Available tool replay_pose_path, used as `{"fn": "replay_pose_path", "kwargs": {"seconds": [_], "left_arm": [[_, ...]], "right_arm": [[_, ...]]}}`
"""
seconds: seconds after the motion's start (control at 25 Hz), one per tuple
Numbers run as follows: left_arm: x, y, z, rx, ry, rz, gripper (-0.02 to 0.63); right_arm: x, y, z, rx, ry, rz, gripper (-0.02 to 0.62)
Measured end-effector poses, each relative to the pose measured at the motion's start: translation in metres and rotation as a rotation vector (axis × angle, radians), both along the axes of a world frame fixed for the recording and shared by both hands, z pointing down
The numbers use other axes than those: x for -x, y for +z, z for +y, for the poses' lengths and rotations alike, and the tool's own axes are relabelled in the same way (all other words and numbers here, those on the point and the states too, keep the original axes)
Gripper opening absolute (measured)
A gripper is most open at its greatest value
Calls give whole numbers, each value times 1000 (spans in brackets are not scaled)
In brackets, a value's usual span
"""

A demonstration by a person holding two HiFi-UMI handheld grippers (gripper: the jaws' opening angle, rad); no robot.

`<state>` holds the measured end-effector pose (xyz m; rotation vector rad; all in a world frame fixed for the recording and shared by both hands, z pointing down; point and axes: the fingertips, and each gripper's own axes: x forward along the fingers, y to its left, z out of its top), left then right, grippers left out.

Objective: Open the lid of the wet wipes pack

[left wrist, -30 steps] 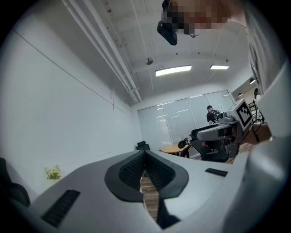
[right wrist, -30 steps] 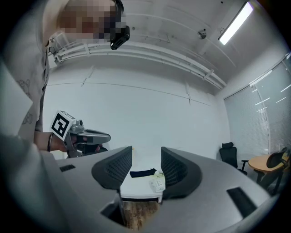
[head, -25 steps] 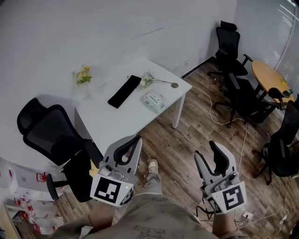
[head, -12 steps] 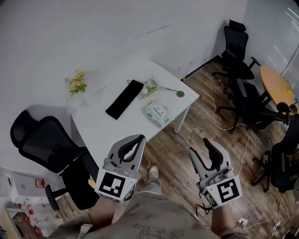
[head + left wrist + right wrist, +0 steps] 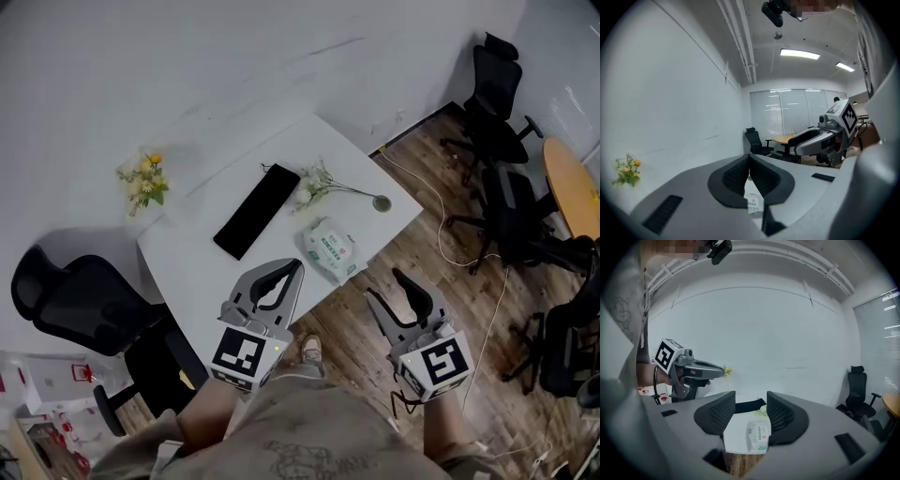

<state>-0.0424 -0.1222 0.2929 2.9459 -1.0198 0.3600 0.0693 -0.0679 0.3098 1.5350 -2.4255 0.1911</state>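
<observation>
The wet wipes pack [image 5: 330,249] lies flat near the front edge of the white table [image 5: 211,272], white with green print and its lid down. My left gripper [image 5: 294,269] hangs in the air just short of that edge, left of the pack, with its jaws shut and empty. The right gripper [image 5: 384,284] floats over the floor right of the pack, its jaws opening with nothing between them. In the right gripper view the pack [image 5: 758,436] shows beyond the gap of the right gripper [image 5: 751,399]. The left gripper [image 5: 749,159] hides most of the pack [image 5: 753,201].
A black pouch [image 5: 258,210] and a flower sprig [image 5: 319,178] lie behind the pack; yellow flowers [image 5: 142,180] stand at the far left corner. A black chair [image 5: 84,300] is left of the table, more chairs [image 5: 520,220] and a round wooden table [image 5: 574,192] at right. A cable [image 5: 441,234] runs over the floor.
Both grippers have come forward and down toward the table's front edge, so the pack now sits just ahead of them. The right jaws stand slightly wider.
</observation>
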Motion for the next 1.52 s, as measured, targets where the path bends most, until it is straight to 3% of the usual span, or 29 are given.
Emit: {"fn": "replay_pose_path", "kwargs": {"seconds": [0.24,0.84,1.52], "left_arm": [[0,21,-38,35,3,-32,20],[-11,73,-70,167,-117,-83,20],[-29,216,-100,398,-159,-194,20]], "right_arm": [[-1,20,-45,39,-12,0,206],[-2,90,-107,186,-131,20,209],[25,234,-149,372,-230,131,249]]}}
